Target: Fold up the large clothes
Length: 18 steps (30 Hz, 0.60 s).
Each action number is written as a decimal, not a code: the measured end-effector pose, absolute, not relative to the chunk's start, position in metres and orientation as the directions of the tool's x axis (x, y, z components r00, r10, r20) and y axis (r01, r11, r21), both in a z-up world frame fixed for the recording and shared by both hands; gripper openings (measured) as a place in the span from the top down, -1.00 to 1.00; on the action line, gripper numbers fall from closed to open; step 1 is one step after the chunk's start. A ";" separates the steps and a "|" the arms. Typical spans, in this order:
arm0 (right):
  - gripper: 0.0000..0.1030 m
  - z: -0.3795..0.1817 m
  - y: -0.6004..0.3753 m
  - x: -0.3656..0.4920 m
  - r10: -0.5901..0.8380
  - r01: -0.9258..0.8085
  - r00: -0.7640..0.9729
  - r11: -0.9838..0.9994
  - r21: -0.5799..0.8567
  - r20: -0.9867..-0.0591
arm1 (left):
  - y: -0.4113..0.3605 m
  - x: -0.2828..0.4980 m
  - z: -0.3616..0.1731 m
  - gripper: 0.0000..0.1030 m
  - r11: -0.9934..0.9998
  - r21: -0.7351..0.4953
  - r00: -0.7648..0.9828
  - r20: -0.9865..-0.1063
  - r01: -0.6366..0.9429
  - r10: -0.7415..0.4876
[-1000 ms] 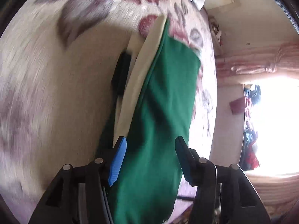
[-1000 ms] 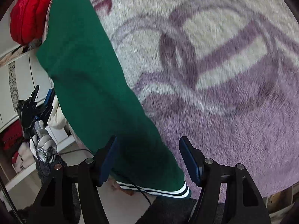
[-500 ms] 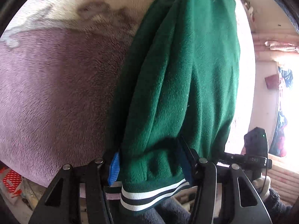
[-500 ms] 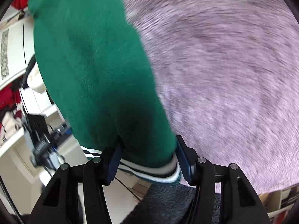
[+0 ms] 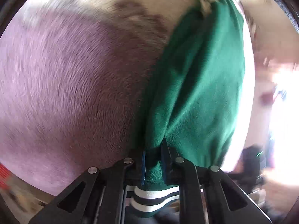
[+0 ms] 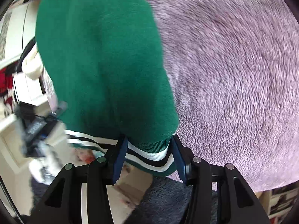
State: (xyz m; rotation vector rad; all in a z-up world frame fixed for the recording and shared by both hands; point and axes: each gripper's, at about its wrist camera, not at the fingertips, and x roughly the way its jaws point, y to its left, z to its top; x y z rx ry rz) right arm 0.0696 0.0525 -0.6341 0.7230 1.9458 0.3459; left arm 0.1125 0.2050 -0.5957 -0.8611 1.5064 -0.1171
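A green fleece garment [image 5: 198, 85] with a black-and-white striped hem band lies on a fuzzy purple blanket [image 5: 61, 85]. My left gripper [image 5: 153, 164] is shut on the garment's hem; green cloth is pinched between the blue pads and the striped band hangs below. In the right wrist view the garment [image 6: 101, 56] stretches away up and left. My right gripper [image 6: 149, 156] has its fingers on both sides of the striped hem [image 6: 147, 153], still spread wide around it.
The purple blanket [image 6: 233, 74] fills the right of the right wrist view. White shelving [image 6: 16, 85] and clutter stand left. The other hand-held gripper [image 6: 37, 130] shows there. Bright window light [image 5: 280, 100] lies far right.
My left gripper has closed from open onto the garment's hem. My right gripper has moved in so the striped hem now lies between its fingers. Both views have shifted closer to the blanket.
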 end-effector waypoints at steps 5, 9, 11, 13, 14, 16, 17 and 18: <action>0.02 -0.638 -0.007 0.052 0.664 0.369 -0.328 0.745 0.556 -0.672 | 0.198 0.099 -0.578 0.04 0.634 -0.624 0.158 -0.758 -0.457 -0.633; 0.02 -0.653 -0.026 0.044 0.686 0.396 -0.319 0.724 0.565 -0.654 | 0.162 0.089 -0.586 -0.21 0.706 -0.570 0.055 -0.792 -0.420 -0.608; 0.21 -0.647 -0.021 0.042 0.670 0.363 -0.313 0.739 0.567 -0.673 | 0.148 0.087 -0.588 -0.18 0.760 -0.520 0.043 -0.834 -0.390 -0.549; 0.42 -0.637 -0.017 0.043 0.630 0.328 -0.318 0.775 0.541 -0.709 | 0.143 0.083 -0.581 0.72 0.777 -0.503 0.080 -0.854 -0.378 -0.514; 0.50 -0.631 -0.018 0.044 0.629 0.324 -0.308 0.775 0.543 -0.714 | 0.139 0.083 -0.572 0.75 0.779 -0.508 0.100 -0.854 -0.368 -0.510; 0.61 -0.614 -0.007 0.040 0.642 0.311 -0.293 0.765 0.565 -0.708 | 0.140 0.081 -0.548 0.84 0.790 -0.521 0.172 -0.854 -0.323 -0.492; 0.64 -0.609 0.001 0.040 0.656 0.309 -0.286 0.753 0.581 -0.698 | 0.143 0.079 -0.542 0.84 0.787 -0.529 0.186 -0.849 -0.318 -0.495; 0.64 -0.605 0.000 0.040 0.661 0.304 -0.284 0.749 0.589 -0.695 | 0.149 0.077 -0.542 0.84 0.778 -0.535 0.181 -0.844 -0.329 -0.505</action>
